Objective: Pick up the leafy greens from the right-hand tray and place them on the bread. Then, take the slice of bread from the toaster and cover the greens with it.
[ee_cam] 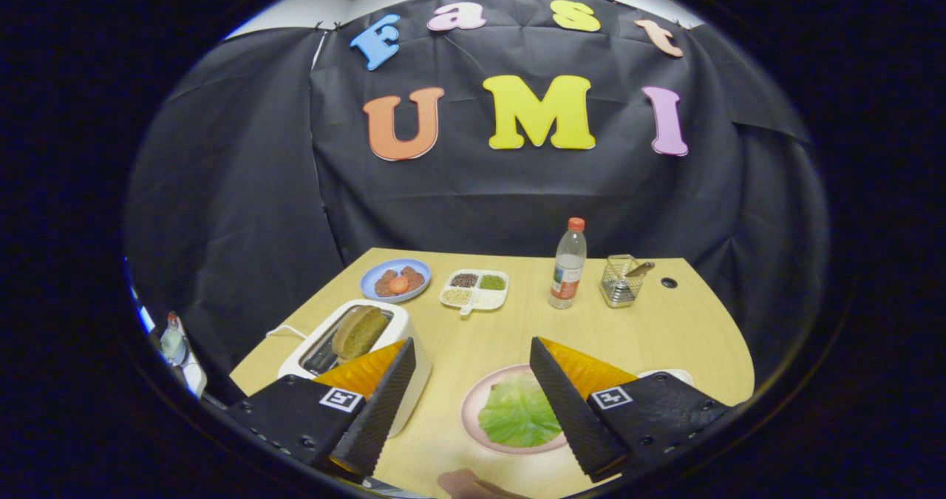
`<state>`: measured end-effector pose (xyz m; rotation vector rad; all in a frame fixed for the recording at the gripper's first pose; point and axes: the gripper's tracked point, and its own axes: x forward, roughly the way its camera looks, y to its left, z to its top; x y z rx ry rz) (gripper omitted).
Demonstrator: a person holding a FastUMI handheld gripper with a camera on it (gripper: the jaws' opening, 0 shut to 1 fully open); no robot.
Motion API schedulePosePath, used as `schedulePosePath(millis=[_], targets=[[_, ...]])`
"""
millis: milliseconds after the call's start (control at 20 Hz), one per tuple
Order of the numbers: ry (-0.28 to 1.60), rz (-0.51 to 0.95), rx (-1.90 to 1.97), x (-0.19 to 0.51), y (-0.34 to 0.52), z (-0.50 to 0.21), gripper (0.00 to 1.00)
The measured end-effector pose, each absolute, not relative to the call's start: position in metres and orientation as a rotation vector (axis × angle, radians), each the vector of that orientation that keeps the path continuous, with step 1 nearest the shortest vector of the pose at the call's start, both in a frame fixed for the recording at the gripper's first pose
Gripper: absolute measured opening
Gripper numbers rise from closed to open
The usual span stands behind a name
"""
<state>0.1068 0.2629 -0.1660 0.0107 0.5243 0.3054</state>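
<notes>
Gripper view: wooden table (665,329) carries everything. Toaster (369,344) sits beside the left finger, bread slice (360,331) standing up out of its slot, so reachable from above. Pink plate (473,410) lies between the fingers with leafy greens (519,414) spread flat on it. Gripper (465,392) is released, fingers wide apart, holding nothing, likely readying for the toaster slice.
</notes>
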Motion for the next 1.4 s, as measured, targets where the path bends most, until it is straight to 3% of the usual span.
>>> schedulePosePath(millis=[350, 850, 1150, 1300, 1400], targets=[[0.552, 0.374, -0.02, 0.1, 0.35, -0.169, 0.96], [0.74, 0.303, 0.042, 0.139, 0.401, -0.223, 0.94], [0.813, 0.277, 0.029, 0.147, 0.405, -0.236, 0.61], [0.833, 0.284, 0.035, 0.145, 0.408, -0.239, 0.26], [0.82, 0.292, 0.031, 0.142, 0.41, -0.235, 0.19]])
